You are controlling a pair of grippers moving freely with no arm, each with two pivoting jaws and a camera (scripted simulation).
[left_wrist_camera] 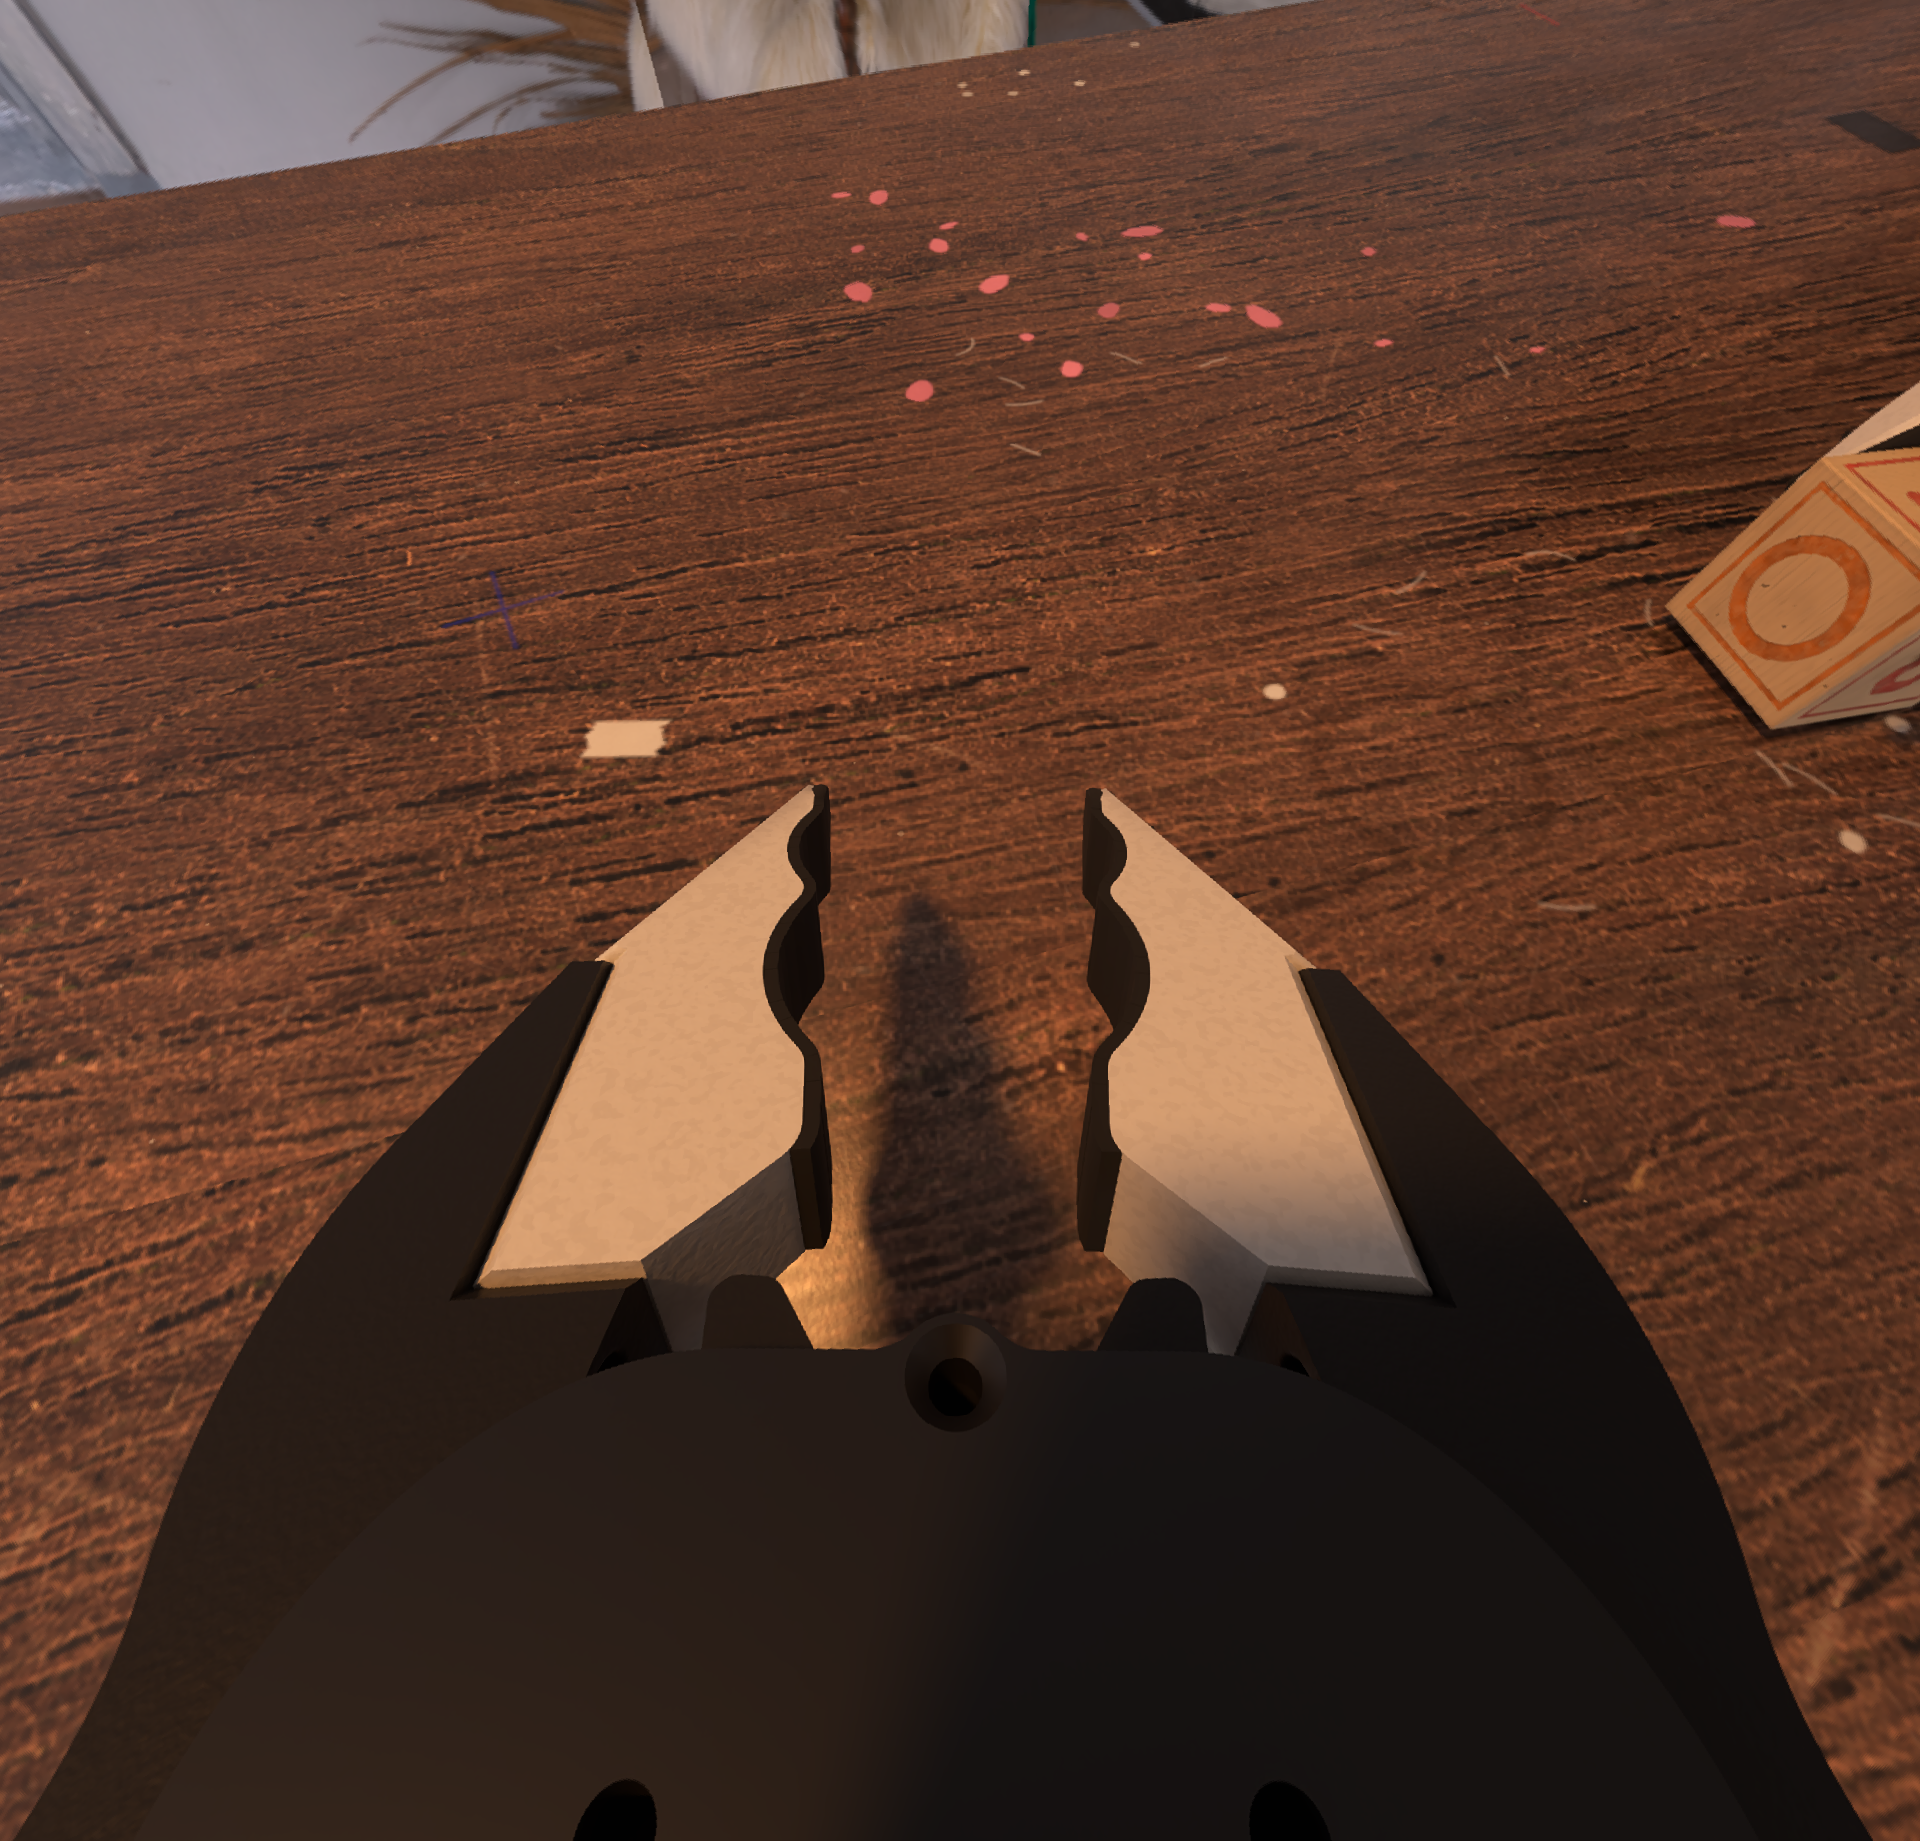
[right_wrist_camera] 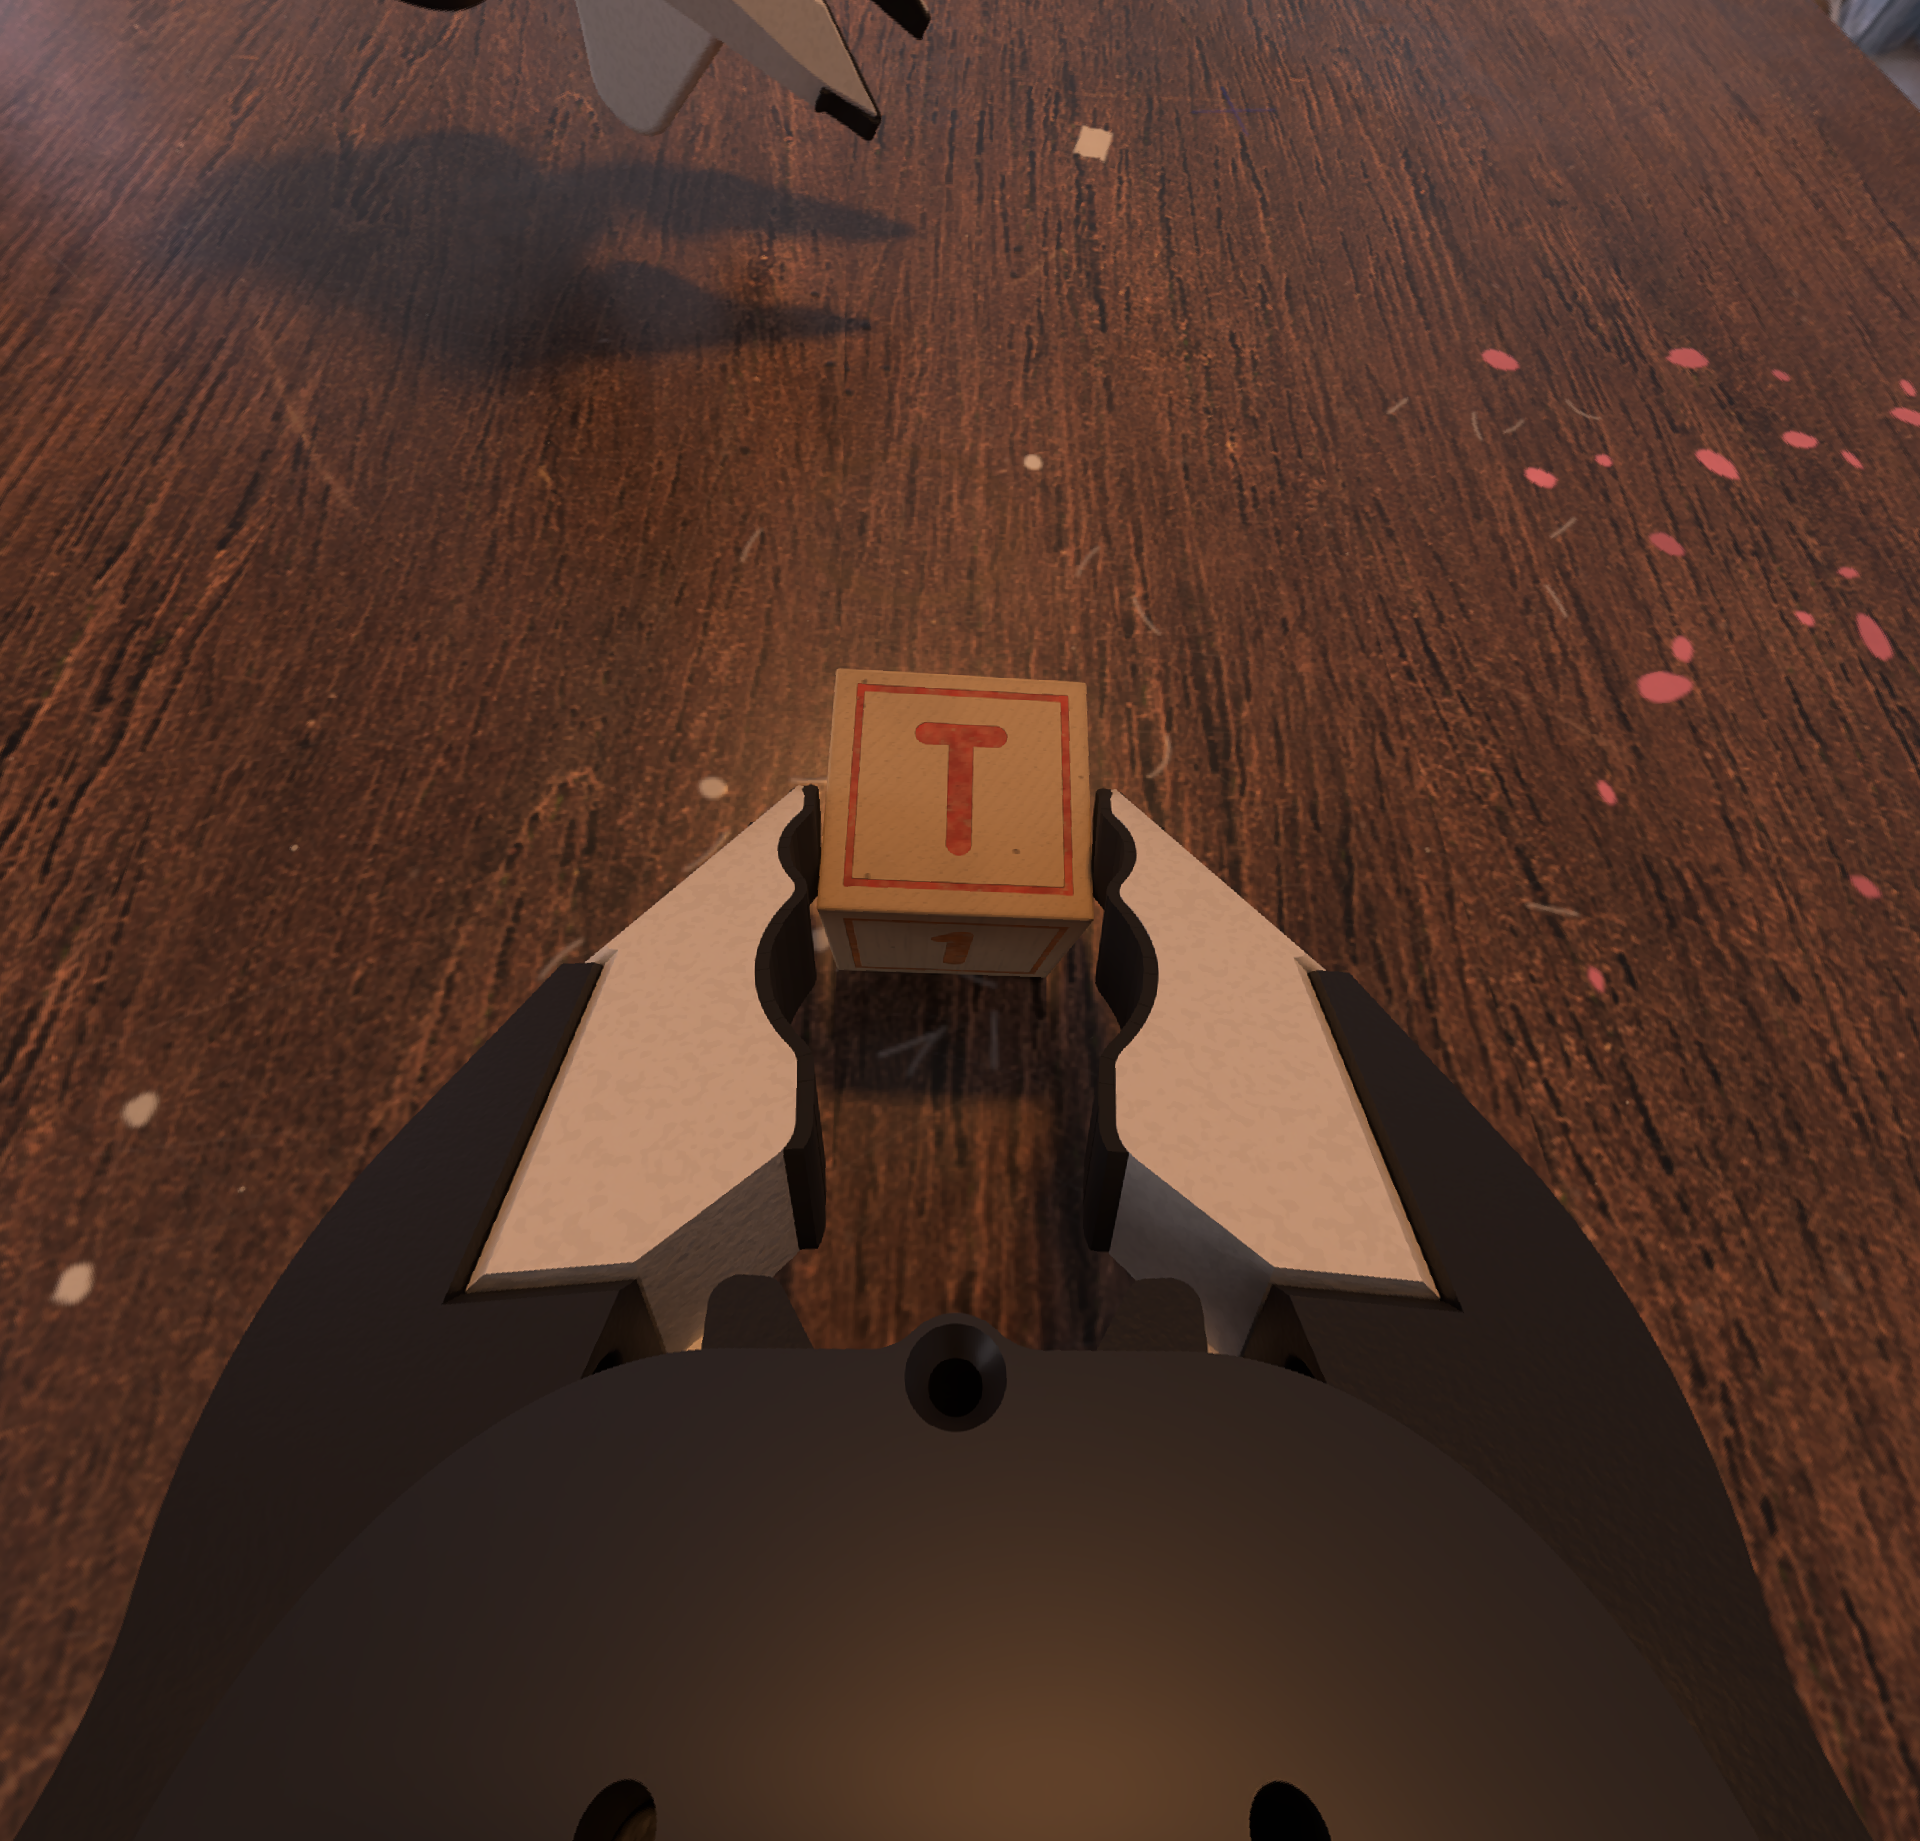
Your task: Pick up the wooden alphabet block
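The wooden alphabet block (right_wrist_camera: pixel 961 804) is a pale cube with red markings on its faces. My right gripper (right_wrist_camera: pixel 956 804) is shut on the block, which sits squarely between the fingertips with a dark shadow on the table below it. In the left wrist view the block (left_wrist_camera: pixel 1797 607) shows tilted at the far right edge, with a pale sliver of the right gripper's finger (left_wrist_camera: pixel 1881 430) above it. My left gripper (left_wrist_camera: pixel 956 804) is open and empty above the brown wooden table (left_wrist_camera: pixel 520 420). It also shows at the top left of the right wrist view (right_wrist_camera: pixel 831 77).
Pink spots (left_wrist_camera: pixel 992 285) are scattered over the table beyond the left gripper. A small pale patch (left_wrist_camera: pixel 623 739) lies left of its fingertips. The table's far edge (left_wrist_camera: pixel 727 108) runs across the top, with a white furry object (left_wrist_camera: pixel 810 4) and dry stalks behind it.
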